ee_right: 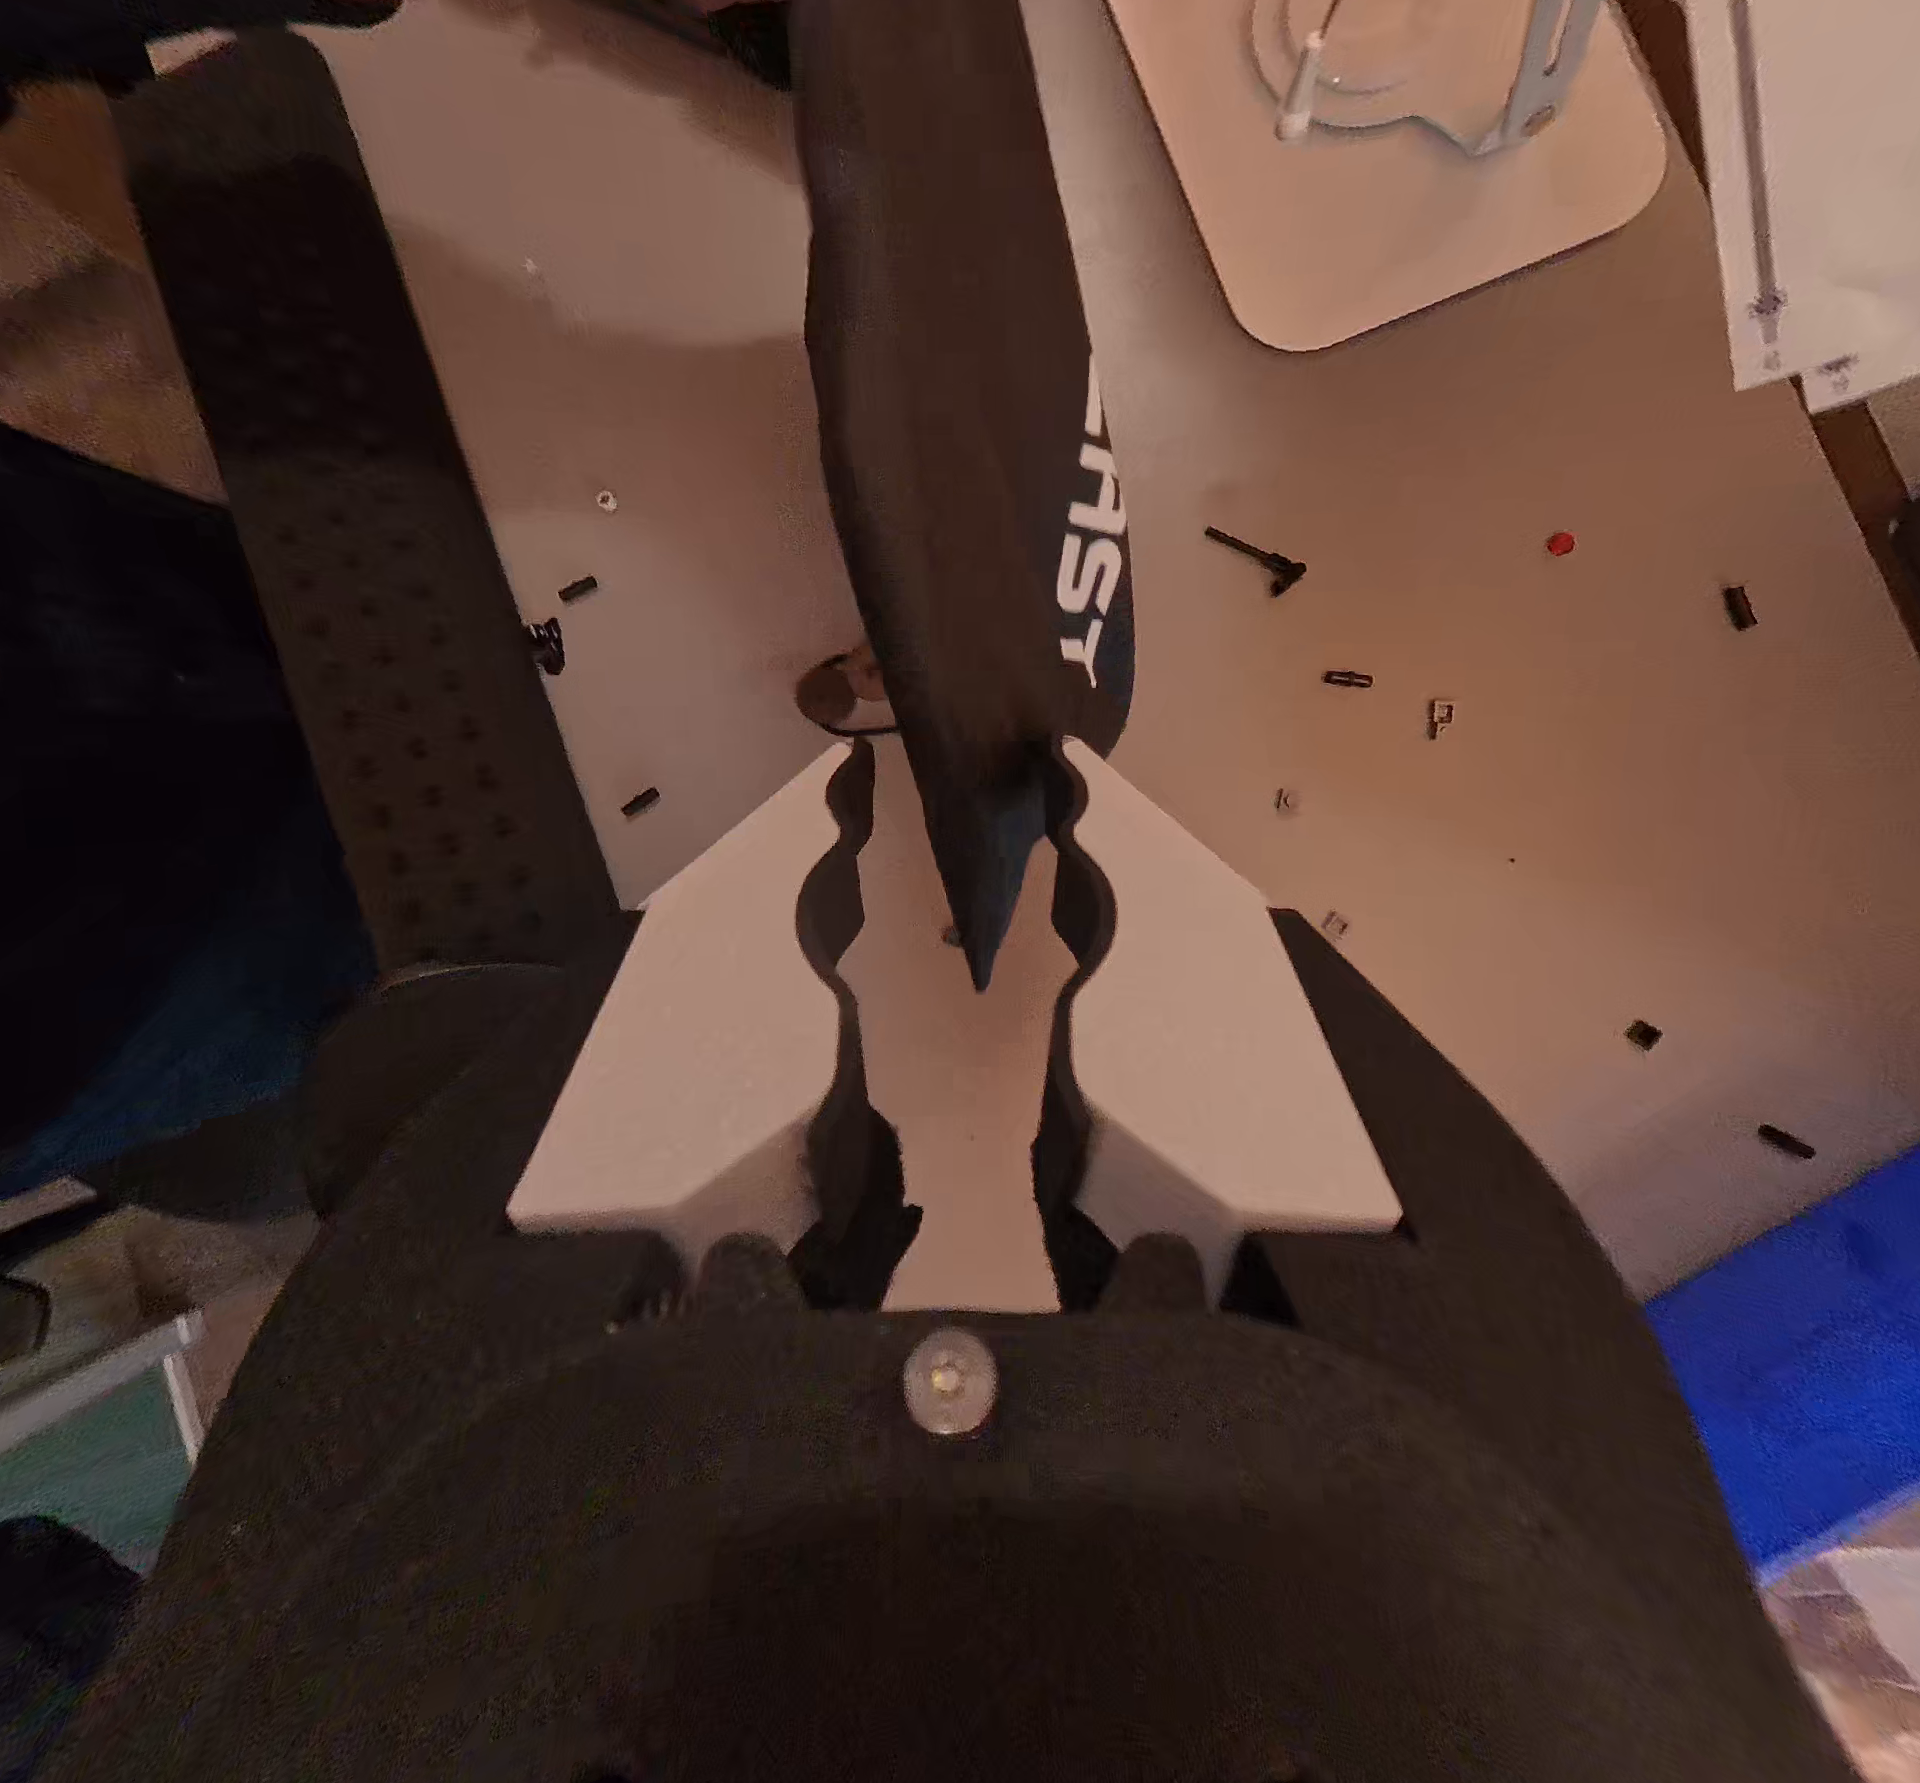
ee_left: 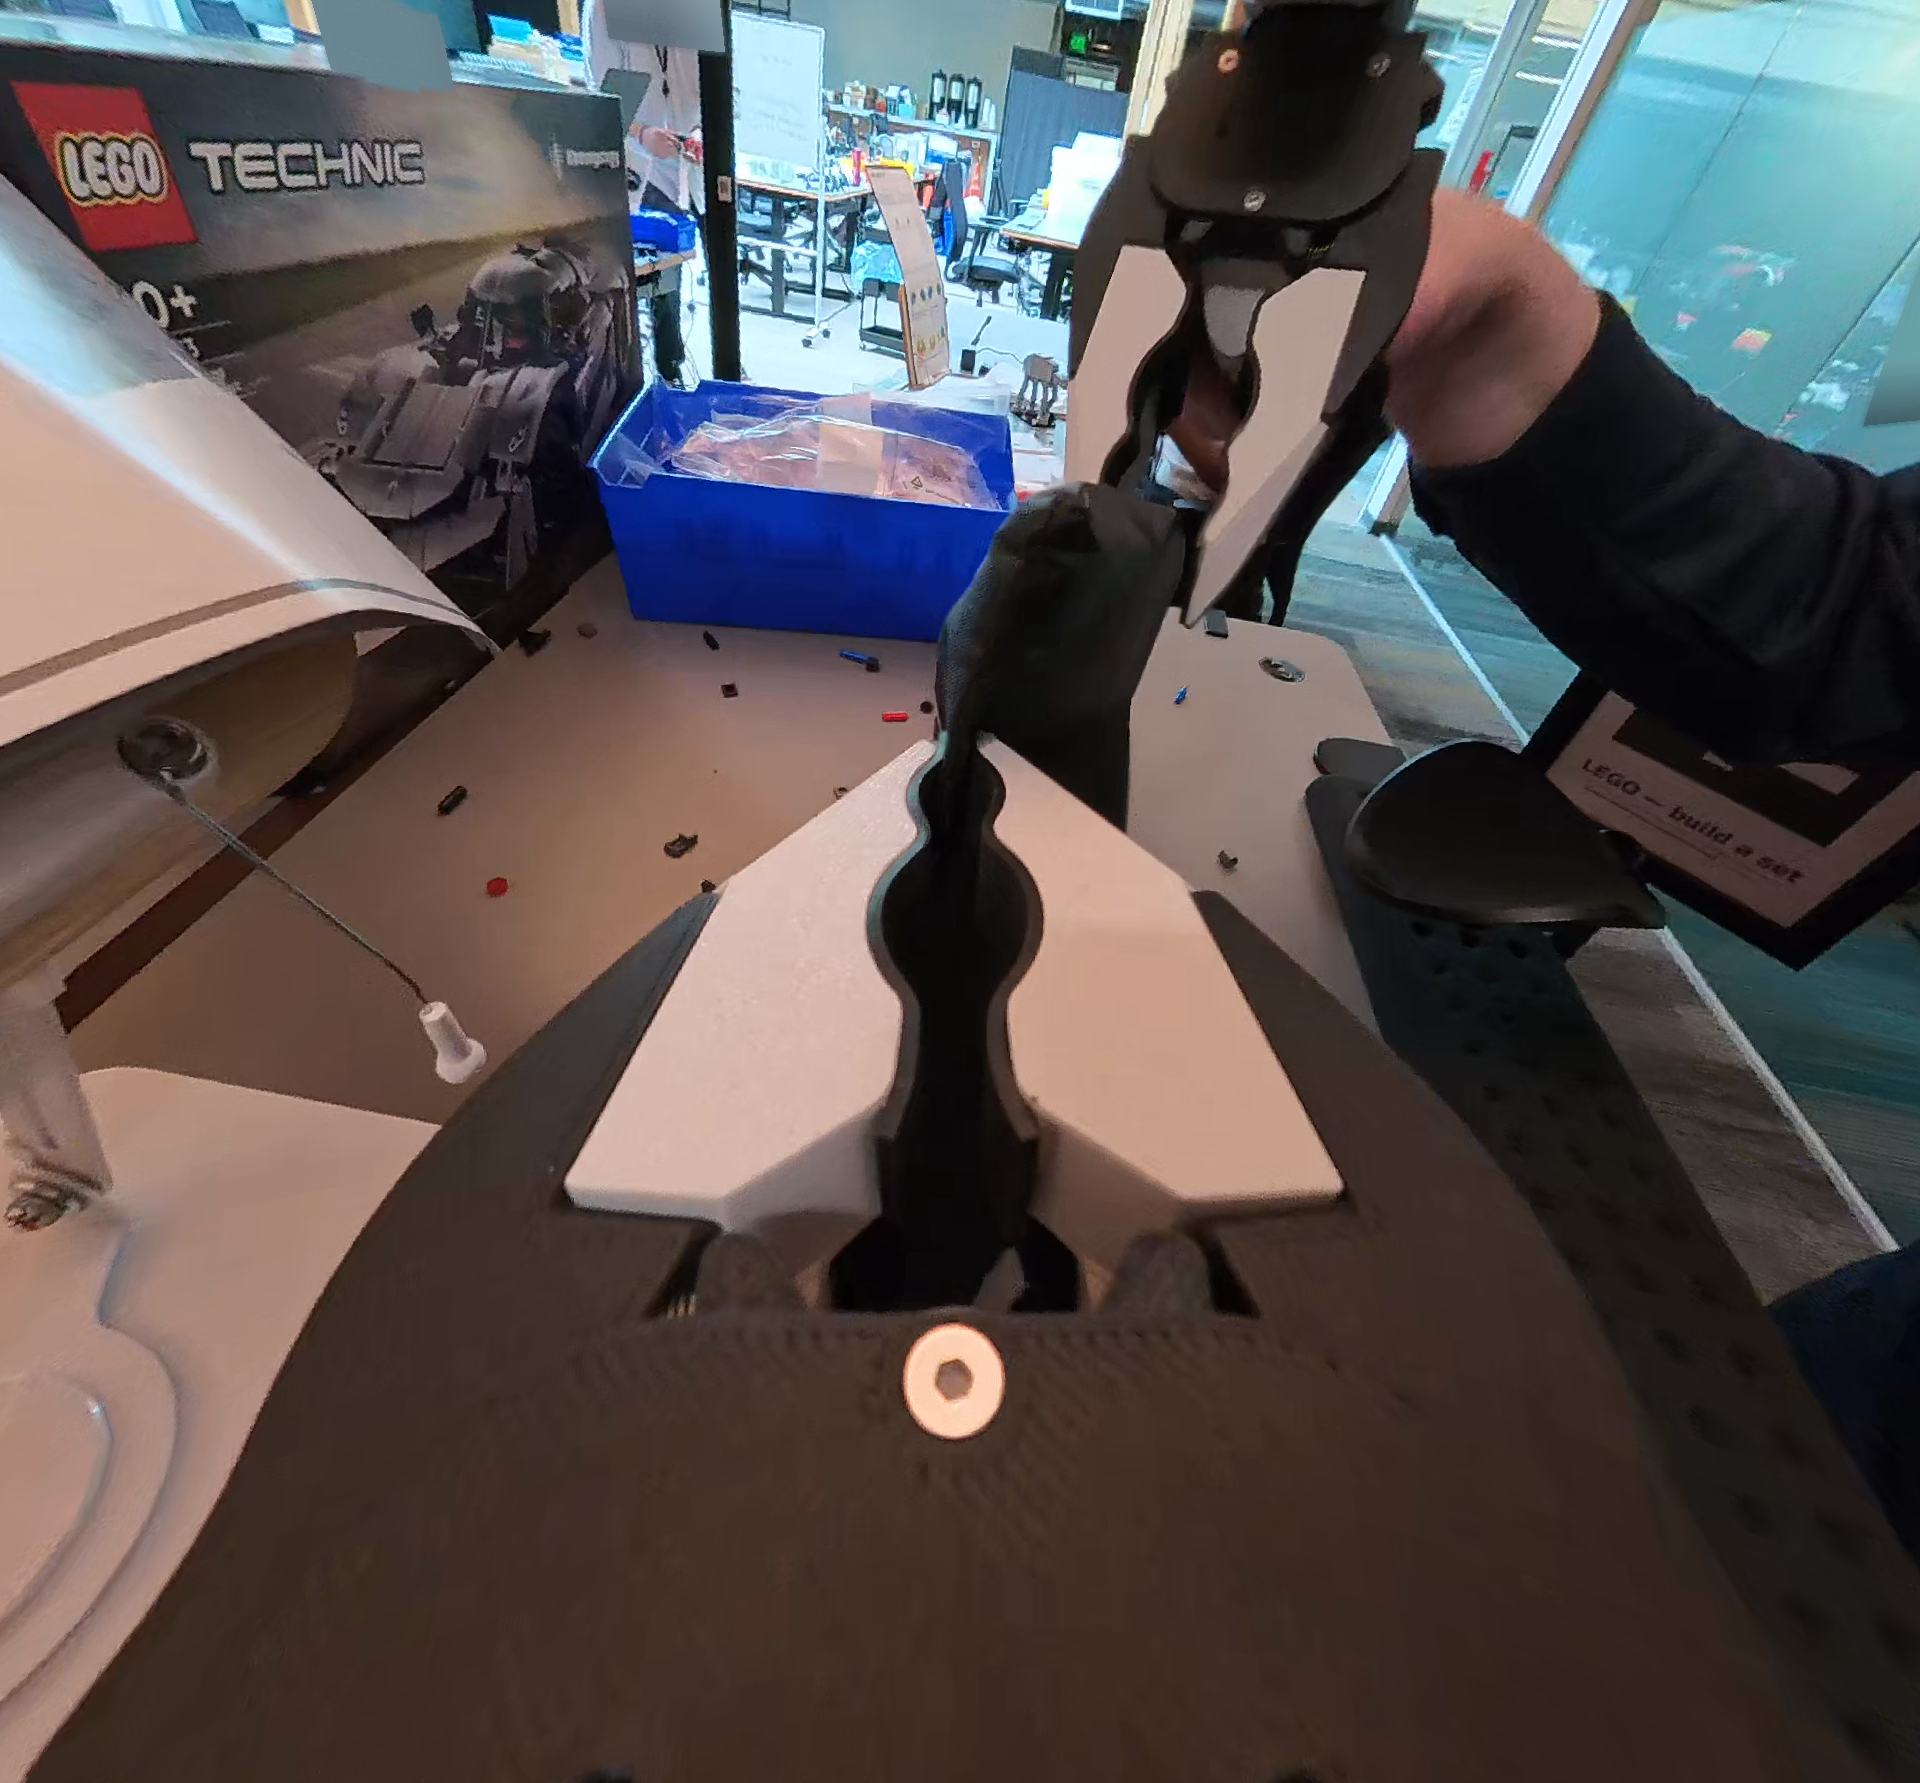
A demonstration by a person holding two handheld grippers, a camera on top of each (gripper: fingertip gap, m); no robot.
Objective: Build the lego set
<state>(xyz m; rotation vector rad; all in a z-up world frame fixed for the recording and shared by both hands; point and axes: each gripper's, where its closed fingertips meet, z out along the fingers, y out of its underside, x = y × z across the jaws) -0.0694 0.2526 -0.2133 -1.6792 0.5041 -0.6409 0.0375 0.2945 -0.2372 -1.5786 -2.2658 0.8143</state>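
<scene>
1. Left wrist view: the left gripper (ee_left: 958, 757) is seen clenched on a black pouch (ee_left: 1049, 632). Dark fabric fills the narrow gap between its white fingers from tip to base.
2. The pouch is held up above the table (ee_left: 582, 777), rising from the left fingertips towards the right gripper (ee_left: 1148, 544), which is pointed downwards by a hand (ee_left: 1486, 331).
3. Right wrist view: the right gripper (ee_right: 958, 751) is shown spread about halfway. A pointed corner of the pouch (ee_right: 935, 383) lies between the fingers and touches one pad near its tip, but it is not clamped.
4. Only the left wrist view shows the lego box (ee_left: 343, 299) stood at the back of the table. A blue bin (ee_left: 800, 559) of clear plastic bags (ee_left: 810, 450) is placed just beside the box.
5. Only the right wrist view shows white lettering on the pouch and the white stand base (ee_right: 1382, 206) seen from above.
6. Small loose pieces (ee_left: 497, 886), black, red and blue, are scattered over the table in both views.
</scene>
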